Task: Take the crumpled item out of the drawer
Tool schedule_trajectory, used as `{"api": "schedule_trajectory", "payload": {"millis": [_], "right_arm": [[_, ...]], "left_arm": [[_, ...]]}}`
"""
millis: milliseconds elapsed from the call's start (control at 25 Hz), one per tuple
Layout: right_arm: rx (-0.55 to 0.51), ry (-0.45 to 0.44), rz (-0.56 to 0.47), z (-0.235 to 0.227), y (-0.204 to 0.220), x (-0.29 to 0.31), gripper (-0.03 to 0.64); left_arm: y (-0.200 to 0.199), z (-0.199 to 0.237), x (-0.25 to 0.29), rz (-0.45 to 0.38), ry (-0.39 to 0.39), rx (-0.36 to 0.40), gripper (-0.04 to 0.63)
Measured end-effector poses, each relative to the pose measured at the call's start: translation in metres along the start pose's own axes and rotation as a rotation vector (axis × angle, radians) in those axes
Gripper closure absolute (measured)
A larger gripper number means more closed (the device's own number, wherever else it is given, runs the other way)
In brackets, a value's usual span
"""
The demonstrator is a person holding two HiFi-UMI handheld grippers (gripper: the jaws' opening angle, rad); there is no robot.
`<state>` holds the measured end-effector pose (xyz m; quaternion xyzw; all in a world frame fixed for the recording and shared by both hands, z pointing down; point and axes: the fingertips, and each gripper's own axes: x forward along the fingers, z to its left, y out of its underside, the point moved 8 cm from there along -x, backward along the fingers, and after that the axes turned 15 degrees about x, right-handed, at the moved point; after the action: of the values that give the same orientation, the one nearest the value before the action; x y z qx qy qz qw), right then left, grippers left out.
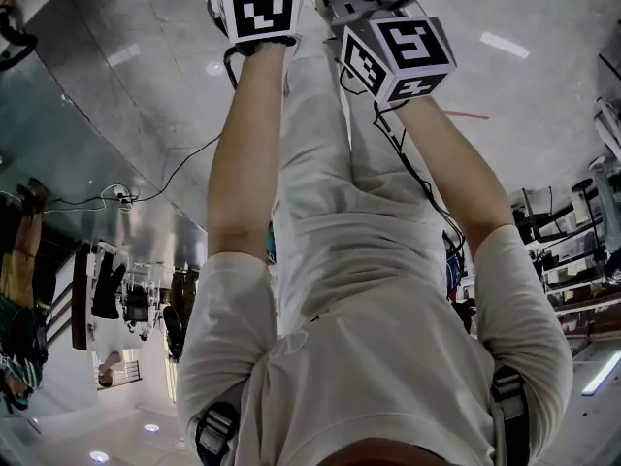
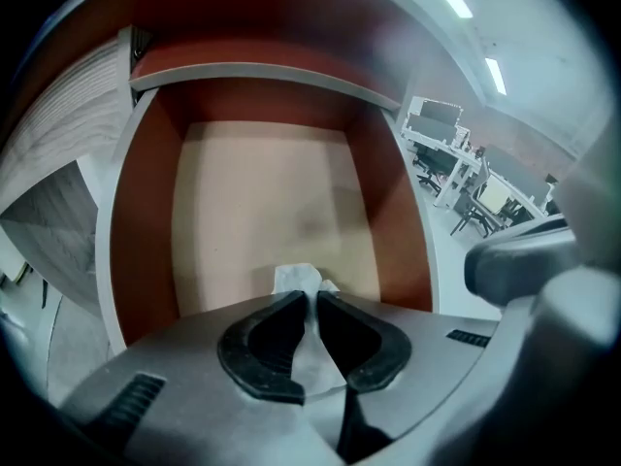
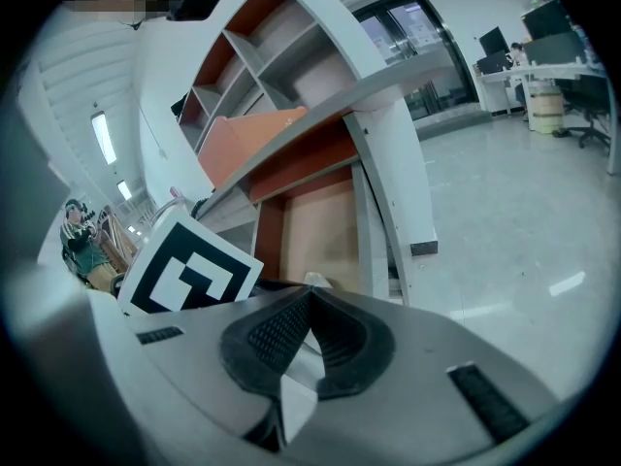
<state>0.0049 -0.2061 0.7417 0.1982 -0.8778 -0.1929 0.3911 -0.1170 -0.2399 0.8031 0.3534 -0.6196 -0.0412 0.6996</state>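
At the drawer's (image 2: pixel 141 231) near edge, my left gripper (image 2: pixel 311 297) is pinched nearly closed on the crumpled item (image 2: pixel 296 278), which pokes up past the tips, and my right gripper (image 3: pixel 310 297) is closed, empty, farther off.

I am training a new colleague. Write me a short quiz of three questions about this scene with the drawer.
1. True or false: the left gripper is shut on the crumpled white paper.
2. The drawer is: A closed, B open, C taken out and lying on the floor.
3. Jaws of the right gripper: together or apart?
Key: 1 true; 2 B; 3 together.
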Motion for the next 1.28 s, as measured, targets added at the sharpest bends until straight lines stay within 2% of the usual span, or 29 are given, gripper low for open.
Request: {"api": "schedule_trajectory", "payload": {"millis": [560,1280], "right_arm": [[0.01,0.022,-0.012,-0.008,-0.001,-0.005,0.615],[0.037,0.024,-0.02,-0.007,-0.001,-0.024,0.615]], "left_arm": [[0.002,-0.001,-0.005,-0.028,-0.001,-0.011,0.58],[-0.001,-0.011,-0.026,-0.075,0.009,-0.02,0.581]]}}
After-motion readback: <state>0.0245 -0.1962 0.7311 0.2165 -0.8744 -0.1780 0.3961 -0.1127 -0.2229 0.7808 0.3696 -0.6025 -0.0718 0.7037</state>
